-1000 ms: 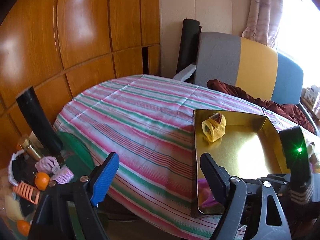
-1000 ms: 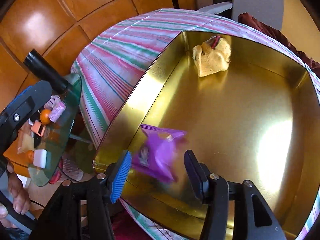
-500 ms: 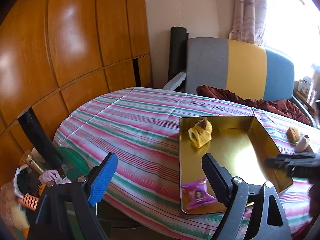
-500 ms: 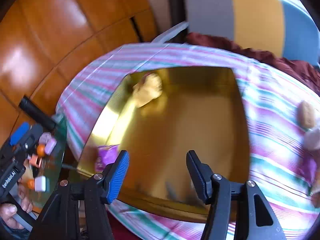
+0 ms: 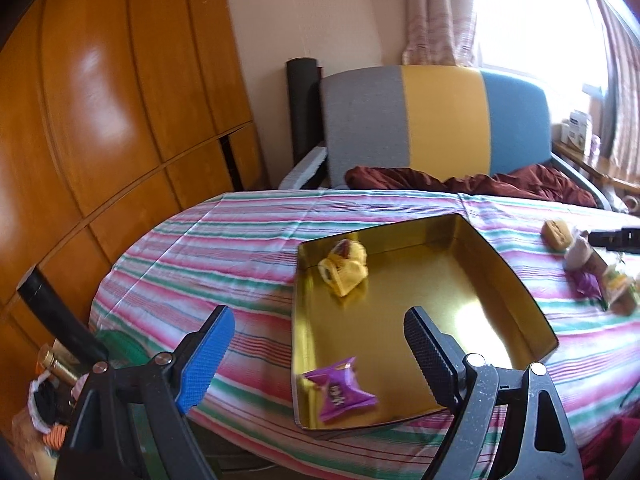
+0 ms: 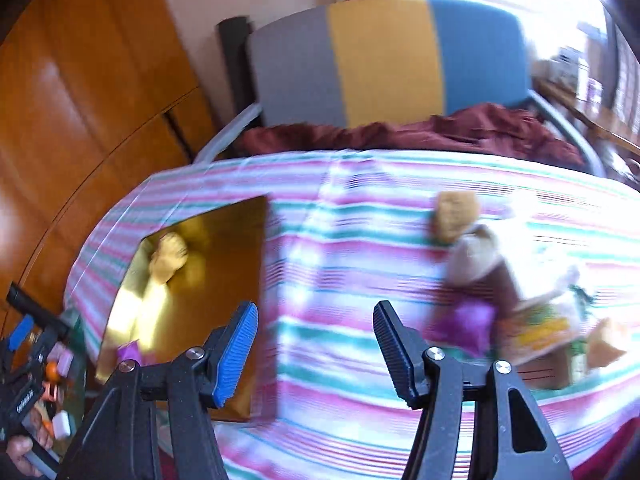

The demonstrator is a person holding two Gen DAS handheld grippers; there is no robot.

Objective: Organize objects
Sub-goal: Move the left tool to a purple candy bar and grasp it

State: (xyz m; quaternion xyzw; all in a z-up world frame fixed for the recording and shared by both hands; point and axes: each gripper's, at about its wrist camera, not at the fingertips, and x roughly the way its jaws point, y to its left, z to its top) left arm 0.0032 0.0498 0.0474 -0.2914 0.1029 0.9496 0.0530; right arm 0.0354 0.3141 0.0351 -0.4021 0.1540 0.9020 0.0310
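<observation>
While the left gripper (image 5: 316, 354) hangs over the near edge of the worktop (image 5: 224, 248) with its fingers (image 5: 206, 358) spread wide and nothing between them, a gold tray (image 5: 516, 280) lies ahead of it on the striped cloth. Inside the tray, a purple candy packet (image 5: 340, 390) rests in the near left corner and a yellow wrapped sweet (image 5: 344, 270) sits near the far left corner, the two well apart. To the right of the tray, on the cloth, a loose cluster of snacks (image 5: 588, 268) lies together, with a small brown cake (image 5: 556, 232) at its far end. The right gripper (image 6: 316, 344) is above the cloth between the tray and that cluster, its fingers (image 6: 236, 350) parted and empty; this view is blurred, so the snacks show only as smeared shapes. Behind the worktop stands a chair (image 5: 436, 120) with grey, yellow and blue panels and a dark red cloth (image 5: 460, 182) bunched on its seat.
</observation>
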